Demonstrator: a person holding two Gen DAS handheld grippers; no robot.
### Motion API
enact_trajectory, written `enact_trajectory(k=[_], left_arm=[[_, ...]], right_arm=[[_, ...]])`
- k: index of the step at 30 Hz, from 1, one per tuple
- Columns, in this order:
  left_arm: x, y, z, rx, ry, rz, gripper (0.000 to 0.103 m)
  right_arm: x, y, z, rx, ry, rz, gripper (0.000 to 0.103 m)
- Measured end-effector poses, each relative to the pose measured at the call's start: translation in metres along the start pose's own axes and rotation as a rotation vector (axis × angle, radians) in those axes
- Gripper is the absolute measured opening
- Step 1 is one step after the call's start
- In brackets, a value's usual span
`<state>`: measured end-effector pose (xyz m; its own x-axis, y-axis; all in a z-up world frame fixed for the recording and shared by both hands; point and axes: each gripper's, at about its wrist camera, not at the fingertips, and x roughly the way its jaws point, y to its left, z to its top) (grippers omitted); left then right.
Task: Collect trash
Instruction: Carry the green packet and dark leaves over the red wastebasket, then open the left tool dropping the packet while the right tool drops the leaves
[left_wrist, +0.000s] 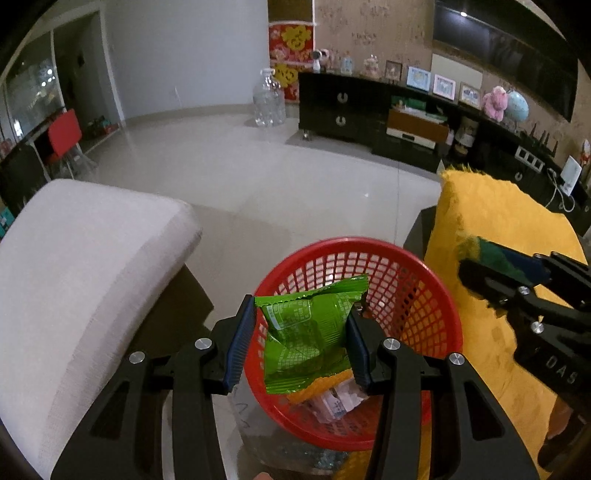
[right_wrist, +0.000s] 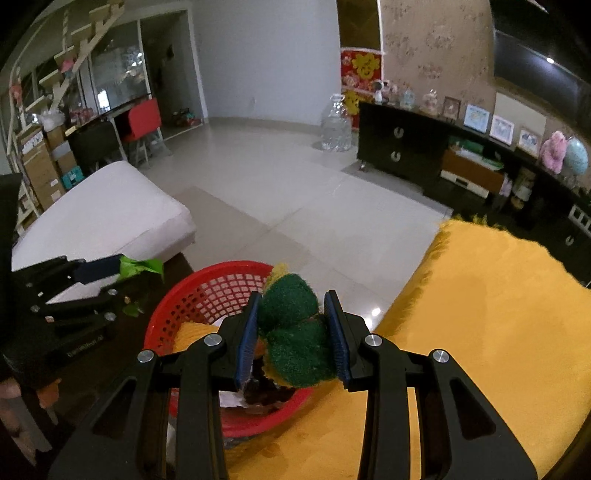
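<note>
My left gripper (left_wrist: 301, 321) is shut on a crinkled green snack wrapper (left_wrist: 310, 336), held right over the red mesh basket (left_wrist: 417, 295). Some paper and a yellow piece lie at the basket's bottom. My right gripper (right_wrist: 291, 325) is shut on a folded green and yellow scouring sponge (right_wrist: 293, 328), above the near right part of the red mesh basket (right_wrist: 207, 291). In the left wrist view the right gripper (left_wrist: 476, 264) comes in from the right with the sponge (left_wrist: 480, 253) at its tip. In the right wrist view the left gripper (right_wrist: 122, 271) shows at the left with the green wrapper (right_wrist: 142, 266).
A yellow fringed cloth (right_wrist: 480, 332) covers the surface right of the basket. A pale cushioned seat (left_wrist: 81, 277) stands at the left. Beyond lies shiny tiled floor (left_wrist: 258, 177), a big water bottle (left_wrist: 269, 99) and a long dark cabinet (left_wrist: 347, 107) along the wall.
</note>
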<state>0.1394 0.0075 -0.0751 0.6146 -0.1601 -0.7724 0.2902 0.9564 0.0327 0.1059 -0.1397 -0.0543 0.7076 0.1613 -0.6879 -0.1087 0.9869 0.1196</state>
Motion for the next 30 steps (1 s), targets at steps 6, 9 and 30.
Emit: enact_trajectory(k=[6, 9, 30], left_arm=[[0.01, -0.002, -0.004, 0.009, 0.027, 0.001, 0.044], [0.012, -0.001, -0.003, 0.005, 0.033, -0.002, 0.044], [-0.015, 0.004, 0.006, -0.04, -0.025, 0.005, 0.08]], right_arm=[[0.022, 0.01, -0.004, 0.012, 0.041, 0.053, 0.035], [0.029, 0.009, -0.005, 0.026, 0.055, 0.067, 0.035], [0.003, -0.012, -0.002, 0.134, 0.014, 0.112, 0.066]])
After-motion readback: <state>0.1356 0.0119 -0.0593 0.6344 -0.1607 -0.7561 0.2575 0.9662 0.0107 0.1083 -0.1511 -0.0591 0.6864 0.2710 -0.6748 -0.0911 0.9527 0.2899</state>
